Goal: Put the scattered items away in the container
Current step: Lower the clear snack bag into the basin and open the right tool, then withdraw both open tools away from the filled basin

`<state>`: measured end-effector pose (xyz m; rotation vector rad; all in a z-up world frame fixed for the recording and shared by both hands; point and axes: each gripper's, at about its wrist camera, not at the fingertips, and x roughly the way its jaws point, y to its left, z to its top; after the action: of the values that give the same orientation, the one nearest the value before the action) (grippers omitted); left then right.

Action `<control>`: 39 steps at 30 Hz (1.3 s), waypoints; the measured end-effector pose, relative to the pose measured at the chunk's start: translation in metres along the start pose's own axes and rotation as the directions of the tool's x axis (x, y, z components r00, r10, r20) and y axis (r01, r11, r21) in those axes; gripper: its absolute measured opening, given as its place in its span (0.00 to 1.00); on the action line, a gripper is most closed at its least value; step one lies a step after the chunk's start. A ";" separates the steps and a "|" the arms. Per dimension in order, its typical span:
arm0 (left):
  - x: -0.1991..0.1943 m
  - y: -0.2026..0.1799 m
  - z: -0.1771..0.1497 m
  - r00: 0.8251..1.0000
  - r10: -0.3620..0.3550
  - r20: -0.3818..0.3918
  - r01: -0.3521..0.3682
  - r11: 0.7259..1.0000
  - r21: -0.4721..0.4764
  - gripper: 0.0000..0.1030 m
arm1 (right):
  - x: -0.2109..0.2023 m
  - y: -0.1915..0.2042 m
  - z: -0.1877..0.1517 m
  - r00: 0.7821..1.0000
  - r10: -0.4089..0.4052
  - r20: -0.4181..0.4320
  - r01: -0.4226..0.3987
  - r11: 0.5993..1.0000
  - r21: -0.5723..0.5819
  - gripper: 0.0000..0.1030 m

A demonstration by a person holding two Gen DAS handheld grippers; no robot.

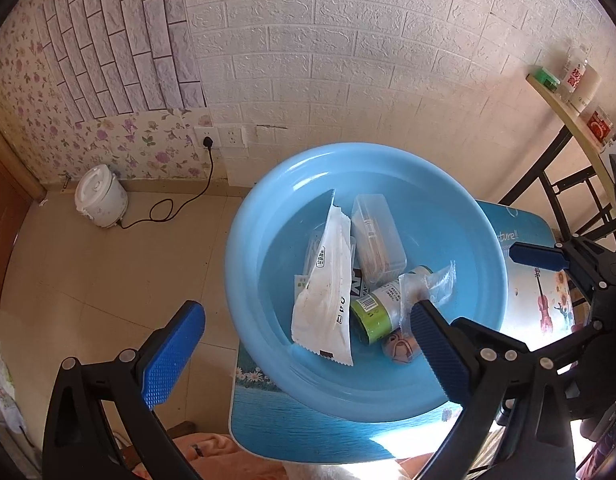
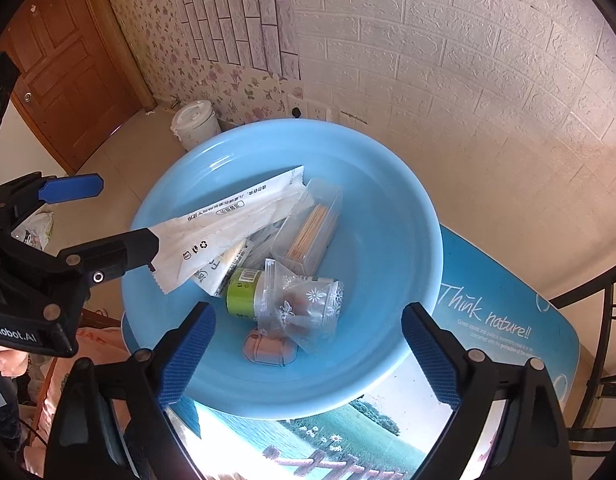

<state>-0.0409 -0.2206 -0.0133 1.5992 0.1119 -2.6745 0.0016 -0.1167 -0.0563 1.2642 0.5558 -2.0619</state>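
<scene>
A light blue basin (image 1: 460, 216) (image 2: 392, 220) sits on a small table with a printed top (image 1: 308, 424) (image 2: 504, 320). In it lie a long white packet (image 1: 324, 300) (image 2: 228, 224), a clear box of toothpicks (image 1: 378, 236) (image 2: 308, 236), a green-labelled bottle (image 1: 376, 312) (image 2: 242, 292), a clear plastic bag (image 1: 428, 284) (image 2: 304, 312) and a small pinkish item (image 1: 400, 348) (image 2: 268, 350). My left gripper (image 1: 308, 356) is open and empty, astride the basin's near left rim. My right gripper (image 2: 308, 356) is open and empty above the basin's near rim. The right gripper's blue finger (image 1: 536, 258) shows in the left wrist view.
A white rice cooker (image 1: 101, 196) (image 2: 196, 122) stands on the floor by the wall, with a black cord to a socket (image 1: 208, 142). A shelf with jars (image 1: 580, 92) and a dark metal frame (image 1: 568, 196) are at right. A wooden door (image 2: 68, 68) is at left.
</scene>
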 end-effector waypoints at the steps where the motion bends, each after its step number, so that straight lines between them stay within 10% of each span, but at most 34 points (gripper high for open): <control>1: -0.002 -0.001 0.000 1.000 0.002 0.005 -0.002 1.000 0.001 1.00 | -0.001 0.000 0.000 1.000 -0.003 -0.008 0.003 1.000 0.006 0.94; 39: -0.037 -0.069 0.005 0.999 0.029 0.039 -0.032 0.997 0.070 1.00 | -0.071 -0.054 -0.041 0.998 0.002 0.056 -0.011 0.987 0.158 0.94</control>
<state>-0.0313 -0.1524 0.0250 1.5536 -0.0075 -2.7131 0.0112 -0.0311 -0.0102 1.2911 0.3685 -2.1636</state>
